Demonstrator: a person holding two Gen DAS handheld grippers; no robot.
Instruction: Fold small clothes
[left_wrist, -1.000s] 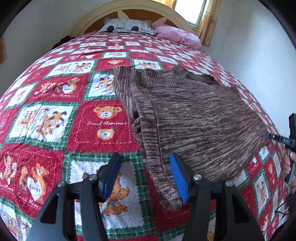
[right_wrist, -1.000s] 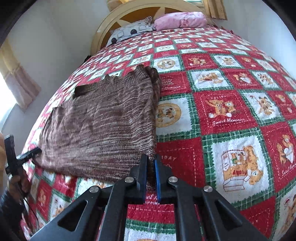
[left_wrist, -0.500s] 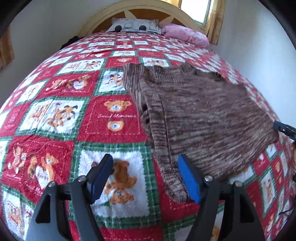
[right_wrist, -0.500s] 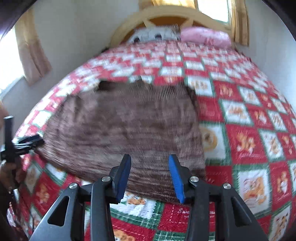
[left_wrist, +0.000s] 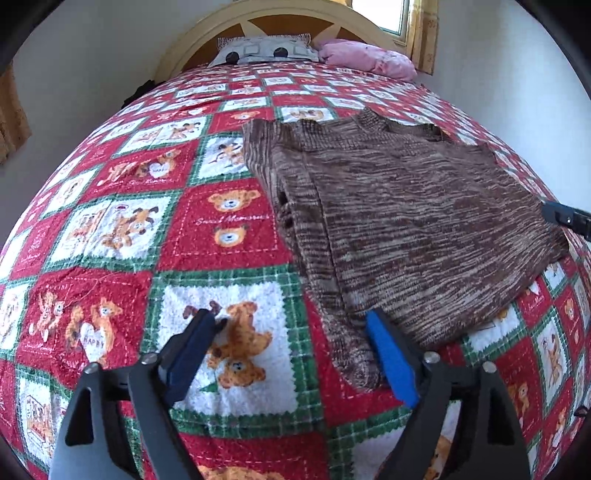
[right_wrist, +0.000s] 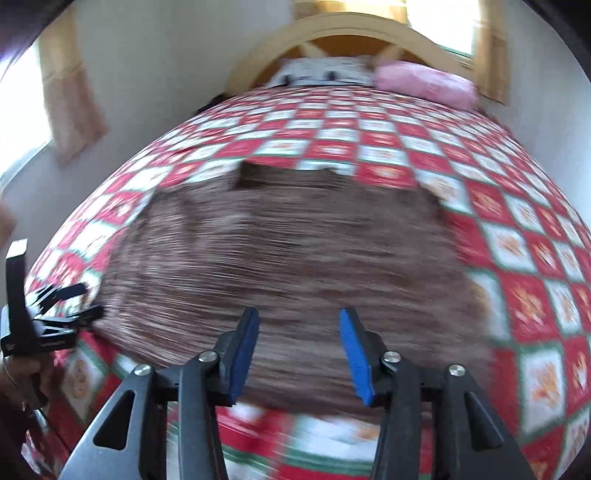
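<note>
A brown knitted sweater (left_wrist: 406, 221) lies flat on the red, white and green teddy-bear quilt (left_wrist: 221, 229), its sleeve folded in along the left side. My left gripper (left_wrist: 288, 314) hovers over the near left corner. Its jaws are opening, and the sleeve cuff (left_wrist: 356, 365) lies loose beside the right blue pad, not pressed. In the blurred right wrist view my right gripper (right_wrist: 299, 314) hangs over the sweater's (right_wrist: 295, 251) near hem. Its jaws are also opening, with only the knit below them. The left gripper (right_wrist: 55, 314) shows at the sweater's left corner, and the right gripper's tip (left_wrist: 565, 218) at the far right edge.
The quilt covers the whole bed. A grey patterned pillow (left_wrist: 266, 50) and a pink pillow (left_wrist: 365, 61) lie against the arched wooden headboard (left_wrist: 280, 18). White walls close in on both sides, with a curtained window (left_wrist: 402, 22) behind the headboard.
The right gripper has let go of the sweater's edge, opened, and swung sideways to face the middle of the hem. The left gripper's jaws have spread wider; its hand has stayed put.
</note>
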